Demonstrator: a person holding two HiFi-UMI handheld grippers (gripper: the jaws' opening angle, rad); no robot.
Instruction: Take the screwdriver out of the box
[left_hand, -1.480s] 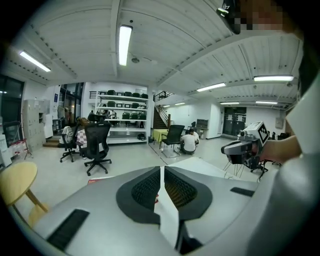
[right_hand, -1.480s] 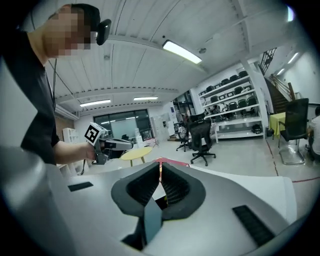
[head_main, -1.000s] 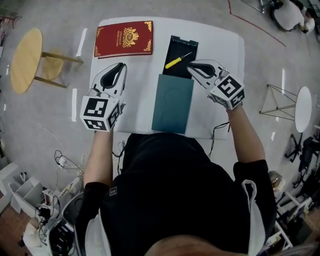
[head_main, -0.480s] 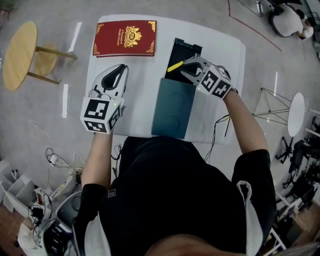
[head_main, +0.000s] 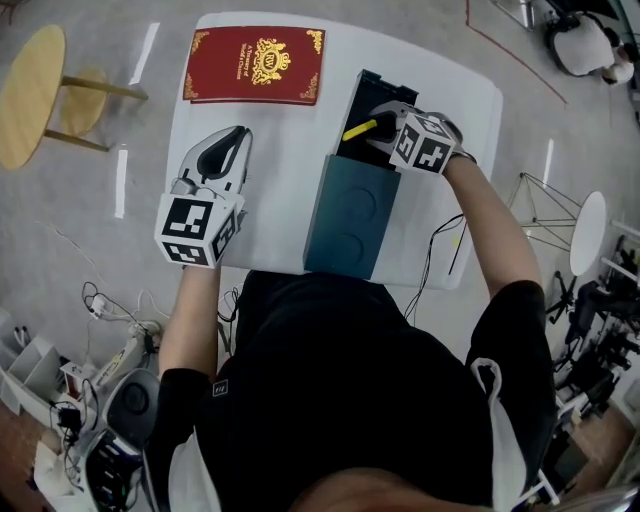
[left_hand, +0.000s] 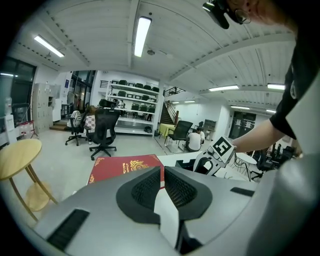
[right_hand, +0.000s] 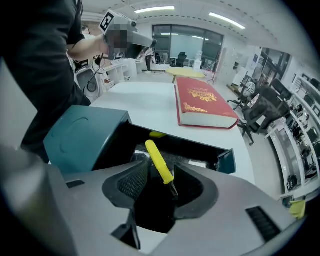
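Observation:
A yellow-handled screwdriver (head_main: 359, 130) lies in the open dark box (head_main: 372, 83) on the white table. The box's teal lid (head_main: 350, 215) lies slid toward me over its near end. My right gripper (head_main: 379, 128) points steeply down into the box. Its jaws are opening, and the screwdriver (right_hand: 159, 167) lies between them without the pads pressing on it. In the right gripper view the handle runs up and left from the jaws (right_hand: 160, 181) over the box's black inside. My left gripper (head_main: 228, 147) hovers over the table left of the box, shut and empty (left_hand: 163, 172).
A red book (head_main: 255, 65) lies at the table's far edge, left of the box. A round wooden side table (head_main: 25, 95) stands on the floor at the left. Cables and equipment lie on the floor near me. Office chairs and people show far off.
My right gripper has dropped into the box, tipped downward, and its jaws have opened around the screwdriver. My left gripper has sunk a little.

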